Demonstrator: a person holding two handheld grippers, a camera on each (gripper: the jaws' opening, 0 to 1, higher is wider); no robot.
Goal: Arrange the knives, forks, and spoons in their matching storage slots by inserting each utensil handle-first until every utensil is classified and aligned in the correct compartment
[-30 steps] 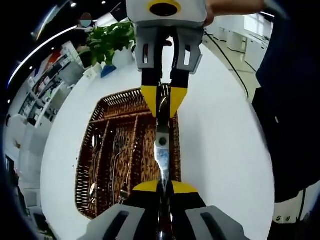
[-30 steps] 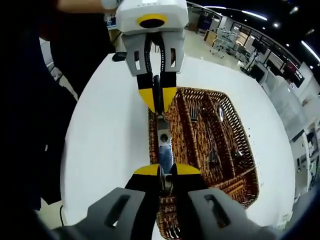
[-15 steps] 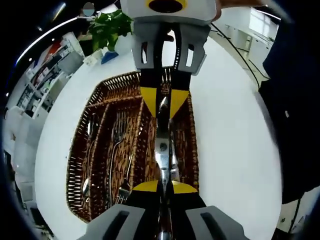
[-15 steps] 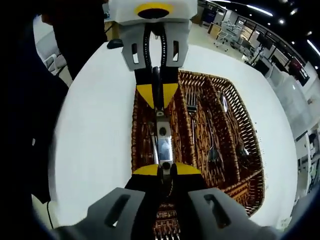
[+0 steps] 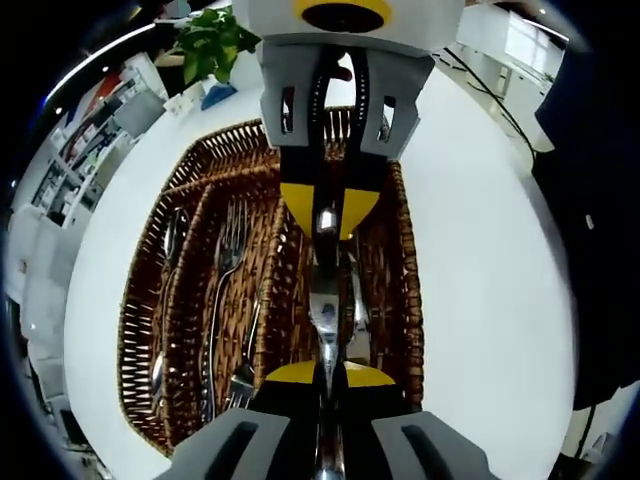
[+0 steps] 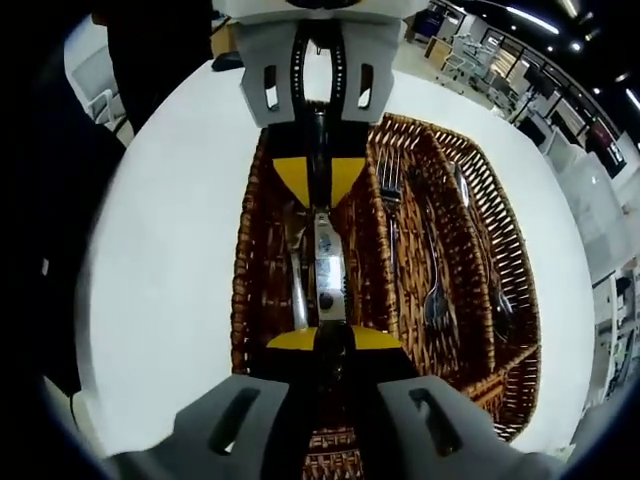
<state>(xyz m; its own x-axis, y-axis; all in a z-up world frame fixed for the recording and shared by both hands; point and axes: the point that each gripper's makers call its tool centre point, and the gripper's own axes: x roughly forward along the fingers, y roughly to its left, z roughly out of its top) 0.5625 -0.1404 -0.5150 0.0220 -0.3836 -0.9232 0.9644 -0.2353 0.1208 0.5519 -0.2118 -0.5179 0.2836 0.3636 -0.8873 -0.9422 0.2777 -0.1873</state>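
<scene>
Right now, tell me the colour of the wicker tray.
Brown woven wicker tray, clearest in the right gripper view.

Both views are bright and evenly lit from above: ceiling strip lights and spots (image 6: 545, 20) glow at one o'clock in the right gripper view. The round white table top (image 5: 480, 250) reads almost blown out, with little shadow on it. The shiny steel knife blade (image 5: 323, 310) carries hard glare streaks, and a polished steel blade (image 6: 329, 265) in the right gripper view gleams too. Fisheye distortion bows the brown woven wicker cutlery tray (image 5: 180, 300) outward, and the room at the ten o'clock edge smears soft. The centre stays sharp.
</scene>
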